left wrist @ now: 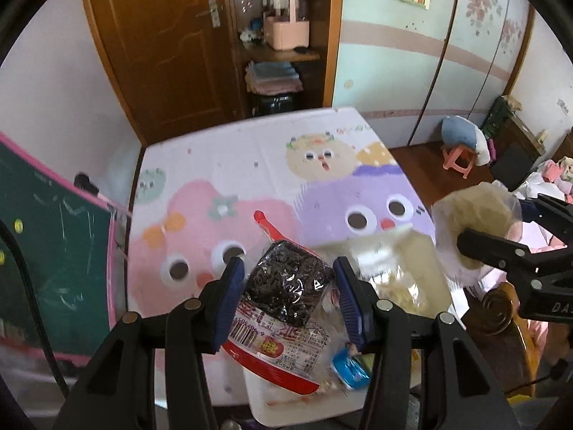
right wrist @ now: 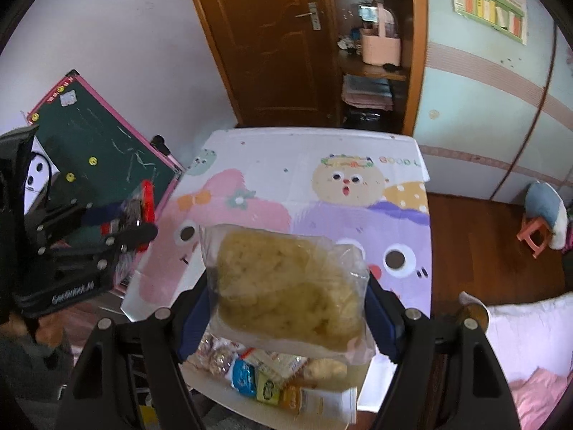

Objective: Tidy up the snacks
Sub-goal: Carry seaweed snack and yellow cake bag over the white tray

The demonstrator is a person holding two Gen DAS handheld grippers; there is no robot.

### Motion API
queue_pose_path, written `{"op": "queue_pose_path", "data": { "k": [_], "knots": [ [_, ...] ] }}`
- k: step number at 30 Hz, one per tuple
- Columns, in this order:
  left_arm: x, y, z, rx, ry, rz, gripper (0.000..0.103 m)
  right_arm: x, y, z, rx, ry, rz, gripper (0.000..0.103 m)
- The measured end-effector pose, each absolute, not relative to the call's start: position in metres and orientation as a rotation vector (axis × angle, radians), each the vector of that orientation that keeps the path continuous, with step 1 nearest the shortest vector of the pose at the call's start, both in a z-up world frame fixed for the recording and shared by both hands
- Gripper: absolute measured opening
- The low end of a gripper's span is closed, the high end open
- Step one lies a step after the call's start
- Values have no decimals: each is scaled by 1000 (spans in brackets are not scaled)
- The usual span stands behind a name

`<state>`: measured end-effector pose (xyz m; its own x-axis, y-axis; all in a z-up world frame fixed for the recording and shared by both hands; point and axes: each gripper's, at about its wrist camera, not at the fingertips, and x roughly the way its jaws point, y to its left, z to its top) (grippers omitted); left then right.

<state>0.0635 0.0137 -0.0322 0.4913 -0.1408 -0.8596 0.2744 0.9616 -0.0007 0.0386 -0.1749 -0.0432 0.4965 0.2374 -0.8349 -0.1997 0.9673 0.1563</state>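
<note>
My left gripper (left wrist: 290, 295) is shut on a red-and-white snack packet with a dark filling (left wrist: 286, 286) and holds it above the table's near edge; it also shows in the right wrist view (right wrist: 138, 215). My right gripper (right wrist: 286, 308) is shut on a clear bag of yellow noodle snack (right wrist: 286, 283), lifted above the table; the bag also shows in the left wrist view (left wrist: 472, 222). Below lies a pile of small snack packets (right wrist: 265, 380), among them a blue one (left wrist: 351, 372).
The table (right wrist: 304, 150) has a cartoon-printed cloth. A green chalkboard (right wrist: 96, 143) leans at its left. A wooden door (right wrist: 272, 36) and shelf unit (right wrist: 372, 53) stand behind. A pink stool (right wrist: 533, 236) is on the floor at the right.
</note>
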Motion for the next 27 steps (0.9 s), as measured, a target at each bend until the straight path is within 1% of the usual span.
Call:
{"op": "queue_pose_path", "data": {
  "k": [6, 12, 24, 27],
  "knots": [
    [37, 0, -71, 174, 1071, -200, 50, 19, -174, -62, -13, 1044, 153, 76],
    [29, -2, -92, 183, 1108, -178, 50, 8, -172, -73, -44, 1053, 110, 77],
    [29, -4, -94, 182, 1117, -174, 50, 5, -169, -74, -68, 1042, 103, 78],
    [30, -4, -93, 175, 1119, -171, 52, 5, -167, -73, -74, 1035, 99, 78]
  ]
}}
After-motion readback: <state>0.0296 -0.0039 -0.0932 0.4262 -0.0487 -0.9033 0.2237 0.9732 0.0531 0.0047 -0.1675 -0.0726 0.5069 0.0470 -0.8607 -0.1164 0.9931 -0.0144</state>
